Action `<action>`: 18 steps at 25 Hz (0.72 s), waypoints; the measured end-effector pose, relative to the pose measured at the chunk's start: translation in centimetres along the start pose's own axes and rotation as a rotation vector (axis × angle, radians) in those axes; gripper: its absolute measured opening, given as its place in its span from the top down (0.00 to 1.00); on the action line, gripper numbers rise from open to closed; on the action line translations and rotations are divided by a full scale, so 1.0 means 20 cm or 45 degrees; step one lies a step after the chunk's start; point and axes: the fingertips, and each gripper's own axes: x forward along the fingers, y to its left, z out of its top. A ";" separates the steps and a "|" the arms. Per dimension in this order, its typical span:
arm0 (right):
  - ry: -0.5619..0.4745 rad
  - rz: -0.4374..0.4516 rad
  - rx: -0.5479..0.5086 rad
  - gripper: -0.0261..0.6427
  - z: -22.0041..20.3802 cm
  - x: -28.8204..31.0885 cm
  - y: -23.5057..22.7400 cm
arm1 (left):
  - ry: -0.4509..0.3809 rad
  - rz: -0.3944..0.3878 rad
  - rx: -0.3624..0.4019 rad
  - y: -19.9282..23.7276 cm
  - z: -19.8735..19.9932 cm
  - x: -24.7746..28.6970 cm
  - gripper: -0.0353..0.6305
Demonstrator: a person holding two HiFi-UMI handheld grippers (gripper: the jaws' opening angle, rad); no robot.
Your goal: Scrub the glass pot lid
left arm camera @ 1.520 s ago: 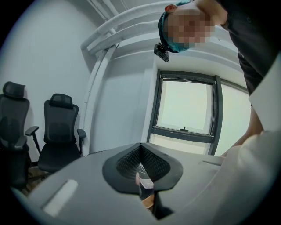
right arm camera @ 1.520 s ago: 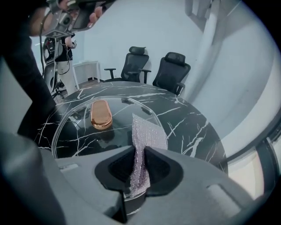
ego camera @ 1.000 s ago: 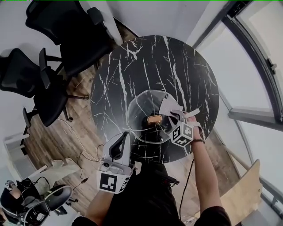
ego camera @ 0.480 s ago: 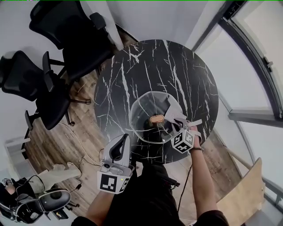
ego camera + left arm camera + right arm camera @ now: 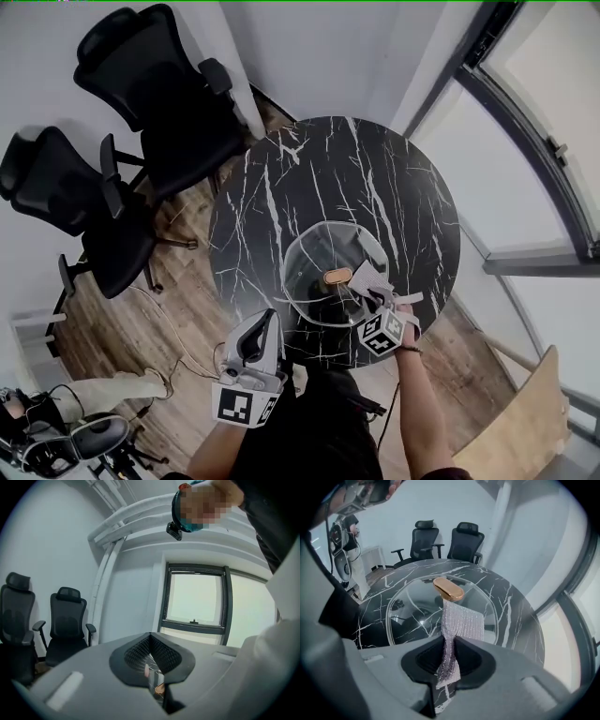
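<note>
Your right gripper pinches the scrub cloth tightly against the glass lid; I judge the scrubbing only partly done. Your left gripper is closed on nothing.

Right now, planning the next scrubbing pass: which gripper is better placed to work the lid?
Right. The right gripper is shut on the silvery scrub cloth, which reaches the glass lid by its knob. The left gripper is shut, empty, back at the table edge.
</note>
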 end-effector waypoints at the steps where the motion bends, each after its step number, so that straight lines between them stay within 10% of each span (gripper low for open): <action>1: 0.009 -0.001 0.006 0.86 0.00 -0.01 0.02 | -0.005 0.001 -0.004 0.01 0.01 -0.01 0.94; 18: 0.115 -0.077 0.243 0.86 0.09 0.01 0.16 | -0.007 -0.087 -0.020 0.22 0.05 -0.14 0.94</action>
